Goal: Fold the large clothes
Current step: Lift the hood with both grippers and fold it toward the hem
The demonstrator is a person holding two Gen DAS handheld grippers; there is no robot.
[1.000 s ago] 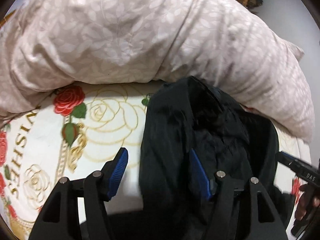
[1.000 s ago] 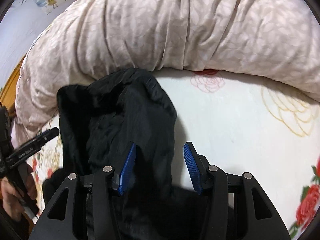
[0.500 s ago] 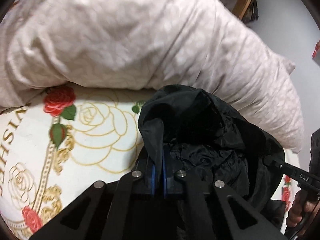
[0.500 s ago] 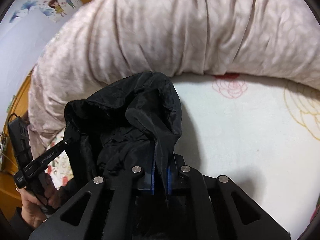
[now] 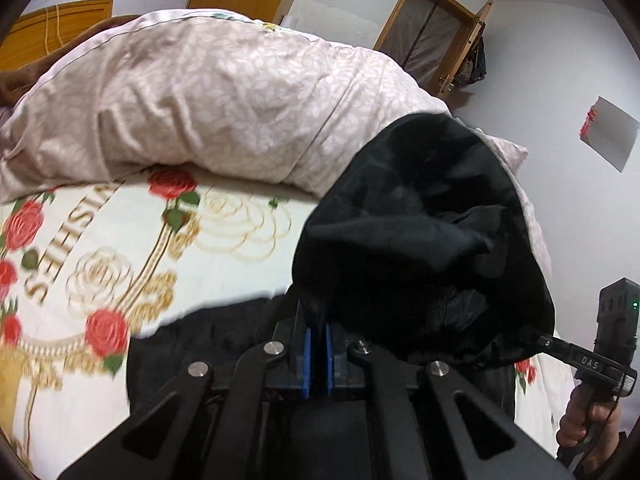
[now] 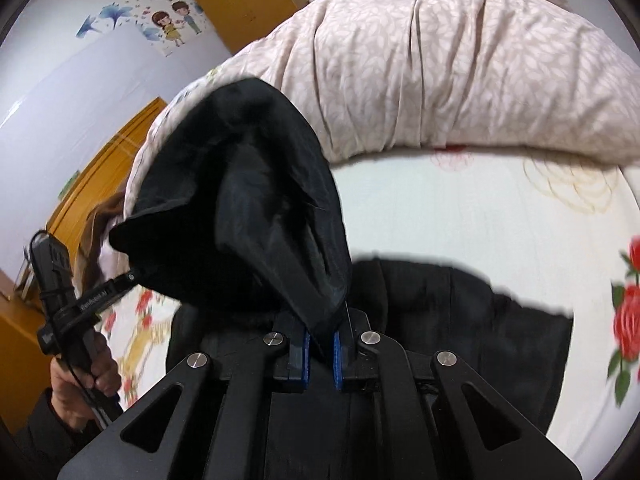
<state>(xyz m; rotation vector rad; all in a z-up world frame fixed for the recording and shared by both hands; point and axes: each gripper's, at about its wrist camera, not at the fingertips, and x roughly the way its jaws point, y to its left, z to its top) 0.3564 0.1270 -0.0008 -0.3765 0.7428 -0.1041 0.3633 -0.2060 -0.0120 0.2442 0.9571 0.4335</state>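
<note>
**Black garment pinched at two edges above the bed**

Left to right: left gripper [image 5: 316, 356], blue pads [image 5: 307, 360] drawn narrow and clamped on an edge of the black garment [image 5: 420, 240], fabric visible between them. Garment bunched and raised between the two tools, its lower part trailing onto the rose-printed sheet [image 5: 120, 248]. Behind, a pale leaf-patterned quilt [image 5: 208, 100] heaped across the bed. At far right of the left view, a hand [image 5: 588, 420] gripping the other tool's handle.

Right gripper [image 6: 320, 354], blue pads nearly together, closed on a hanging fold of the same garment. Lifted portion up and to the left; remainder spread flat on the sheet to the right, near a red rose print [image 6: 630, 320]. Wall stickers [image 6: 172, 20] upper left.
</note>
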